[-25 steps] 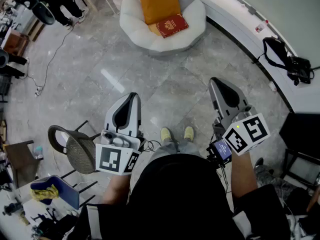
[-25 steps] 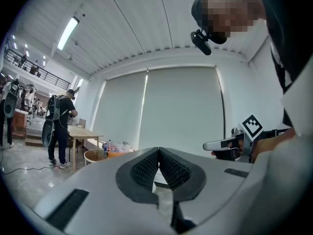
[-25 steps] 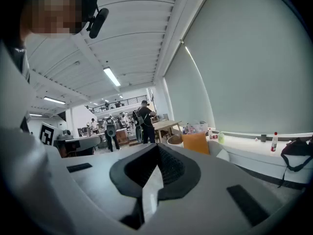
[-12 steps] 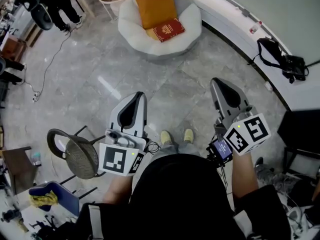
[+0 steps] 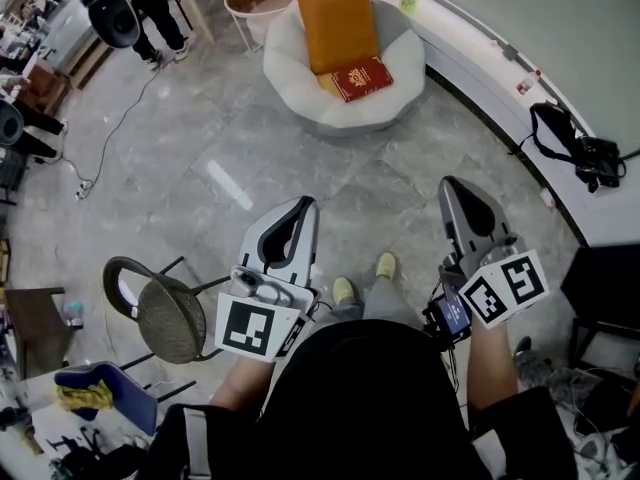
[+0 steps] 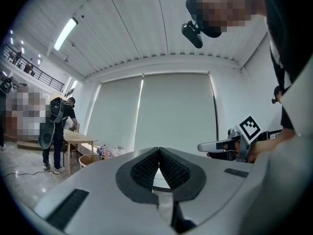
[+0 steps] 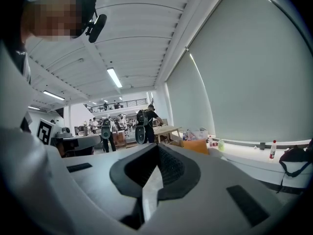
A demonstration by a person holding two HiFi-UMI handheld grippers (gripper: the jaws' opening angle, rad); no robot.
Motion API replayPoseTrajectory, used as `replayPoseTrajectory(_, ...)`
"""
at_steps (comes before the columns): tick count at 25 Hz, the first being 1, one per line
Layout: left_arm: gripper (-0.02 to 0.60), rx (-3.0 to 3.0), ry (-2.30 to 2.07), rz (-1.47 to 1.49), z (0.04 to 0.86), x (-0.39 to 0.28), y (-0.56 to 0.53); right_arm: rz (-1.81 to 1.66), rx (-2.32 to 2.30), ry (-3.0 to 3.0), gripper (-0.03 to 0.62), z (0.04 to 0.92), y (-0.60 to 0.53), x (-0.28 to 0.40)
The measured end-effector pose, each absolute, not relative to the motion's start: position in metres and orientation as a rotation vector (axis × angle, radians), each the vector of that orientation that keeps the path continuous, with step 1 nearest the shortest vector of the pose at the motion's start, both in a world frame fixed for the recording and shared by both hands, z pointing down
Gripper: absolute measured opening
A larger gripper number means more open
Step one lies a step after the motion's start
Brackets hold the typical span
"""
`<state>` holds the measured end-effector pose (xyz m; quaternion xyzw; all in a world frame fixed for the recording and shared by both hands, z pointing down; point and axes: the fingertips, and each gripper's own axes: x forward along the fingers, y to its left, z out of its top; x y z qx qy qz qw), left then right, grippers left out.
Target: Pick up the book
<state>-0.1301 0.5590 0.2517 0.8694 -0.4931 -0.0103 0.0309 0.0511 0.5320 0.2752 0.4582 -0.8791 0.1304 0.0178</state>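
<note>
Across the wide grey floor (image 5: pixel 300 183), well apart from the person, sits a white round seat (image 5: pixel 288 73) with an orange cushion (image 5: pixel 338 23) propped on it. The red book (image 5: pixel 362 77) lies flat at the cushion's foot. That soft seat would likely give under a push, so the book may slide or sink toward the cushion rather than lift. The left gripper (image 5: pixel 303 206) and right gripper (image 5: pixel 455 184) are both clenched on nothing. Arriving with jaws together would only shove the cover, and a pinch at one edge risks the book fanning open.
</note>
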Motion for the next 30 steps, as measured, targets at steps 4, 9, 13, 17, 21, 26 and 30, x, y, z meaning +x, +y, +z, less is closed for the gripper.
replayPoseTrajectory(4, 0.011, 2.658, -1.482, -0.067, 0.253, -0.129, 0.547, 0.395, 1.409, -2.739, 0.009, 0.273, 0.518, 0.051)
replayPoseTrajectory(9, 0.011, 2.709, -1.534, -0.004, 0.249, -0.119, 0.524, 0.427, 1.400, -2.776, 0.009, 0.275, 0.490, 0.056)
replayPoseTrajectory(13, 0.011, 2.728, -1.544, 0.012, 0.245, -0.103, 0.500, 0.434, 1.367, -2.793, 0.009, 0.275, 0.463, 0.062)
replayPoseTrajectory(17, 0.011, 2.705, -1.549, 0.000, 0.245, -0.087, 0.464, 0.416, 1.360, -2.778, 0.009, 0.280, 0.426, 0.078)
replayPoseTrajectory(21, 0.011, 2.709, -1.566, 0.030, 0.241, -0.069, 0.430, 0.419, 1.329, -2.795, 0.009, 0.279, 0.391, 0.095)
replayPoseTrajectory(26, 0.011, 2.707, -1.594, 0.055, 0.237, -0.050, 0.398, 0.420, 1.298, -2.811, 0.009, 0.276, 0.359, 0.110)
replayPoseTrajectory(30, 0.011, 2.687, -1.629, 0.065, 0.238, -0.041, 0.380, 0.381, 1.294, -2.802, 0.009, 0.278, 0.339, 0.118)
